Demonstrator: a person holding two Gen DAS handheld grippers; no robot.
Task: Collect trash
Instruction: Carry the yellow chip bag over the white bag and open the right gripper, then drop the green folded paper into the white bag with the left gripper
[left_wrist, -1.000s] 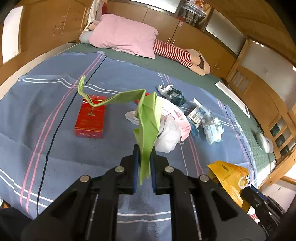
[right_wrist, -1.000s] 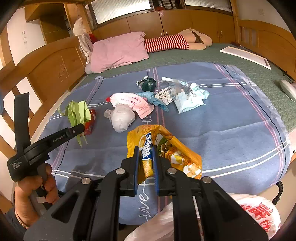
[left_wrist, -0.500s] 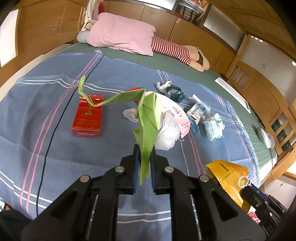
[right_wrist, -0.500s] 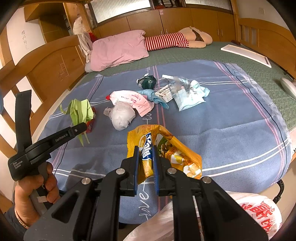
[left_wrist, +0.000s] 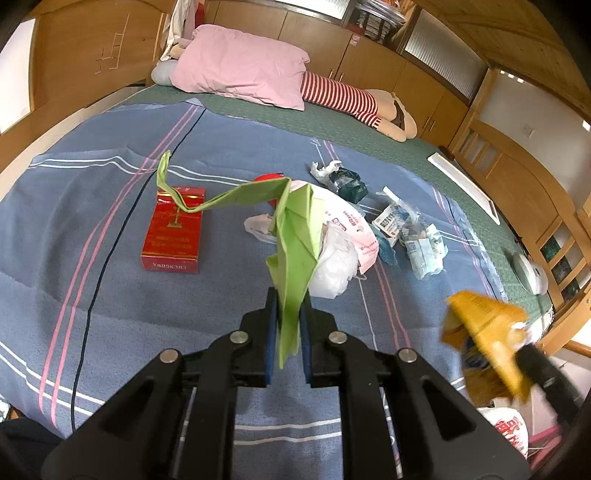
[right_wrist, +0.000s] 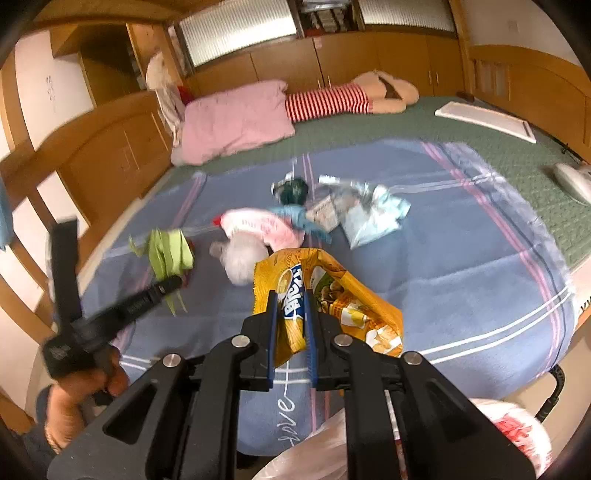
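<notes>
My left gripper (left_wrist: 288, 302) is shut on a folded green paper (left_wrist: 295, 236), held up above the blue blanket (left_wrist: 92, 221). My right gripper (right_wrist: 290, 306) is shut on a crumpled yellow snack bag (right_wrist: 332, 291), which shows blurred at the right of the left wrist view (left_wrist: 484, 332). On the blanket lie a red cigarette box (left_wrist: 173, 232), a white plastic wad (left_wrist: 334, 266), a pink-and-white bag (left_wrist: 356, 229), a dark green wrapper (left_wrist: 349, 182) and light blue packets (left_wrist: 421, 243). A white plastic bag with red print (right_wrist: 517, 432) sits below the right gripper at the bed's near edge.
A pink pillow (left_wrist: 240, 66) and a striped plush toy (left_wrist: 343, 99) lie at the far end of the green mattress (left_wrist: 332, 125). Wooden bed rails (right_wrist: 110, 147) and cabinets surround the bed. A white flat device (right_wrist: 487, 120) lies at the far right.
The right gripper with the yellow snack bag has shifted slightly, and the bag shows higher in the left wrist view. The left gripper and green paper have stayed in place.
</notes>
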